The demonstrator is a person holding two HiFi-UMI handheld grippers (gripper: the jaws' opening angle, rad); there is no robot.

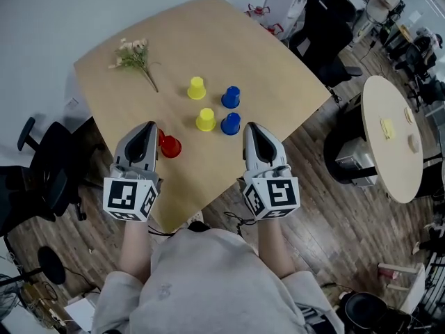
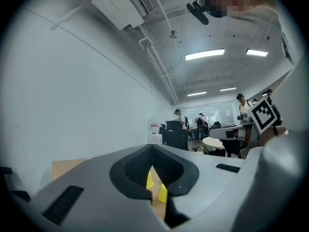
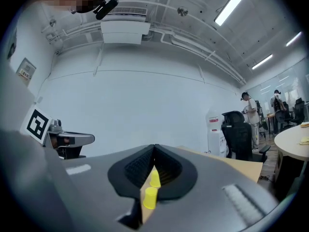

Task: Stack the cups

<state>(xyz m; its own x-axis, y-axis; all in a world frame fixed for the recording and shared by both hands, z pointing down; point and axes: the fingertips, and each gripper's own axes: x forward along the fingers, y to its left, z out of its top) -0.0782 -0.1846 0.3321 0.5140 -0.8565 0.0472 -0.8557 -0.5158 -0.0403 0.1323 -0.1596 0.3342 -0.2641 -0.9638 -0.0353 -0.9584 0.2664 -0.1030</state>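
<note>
Upside-down cups stand on the wooden table [image 1: 271, 68]: two yellow cups [image 1: 197, 88] [image 1: 205, 120], two blue cups [image 1: 231, 97] [image 1: 231, 124], and a red cup [image 1: 171, 147] with a second red one [image 1: 161, 137] partly hidden behind my left gripper. My left gripper [image 1: 149, 127] hovers beside the red cups, shut and holding nothing. My right gripper [image 1: 249, 128] is just right of the near blue cup, also shut and holding nothing. Both gripper views show the two yellow cups [image 2: 162, 193] [image 3: 149, 197] through the slit under the closed jaws [image 2: 152, 151] [image 3: 155, 151].
A sprig of dried flowers [image 1: 135, 56] lies at the table's far left. Black office chairs [image 1: 327, 30] stand beyond the right edge, another chair [image 1: 42, 165] at the left. A round table [image 1: 389, 138] stands to the right. The near table edge is just under both grippers.
</note>
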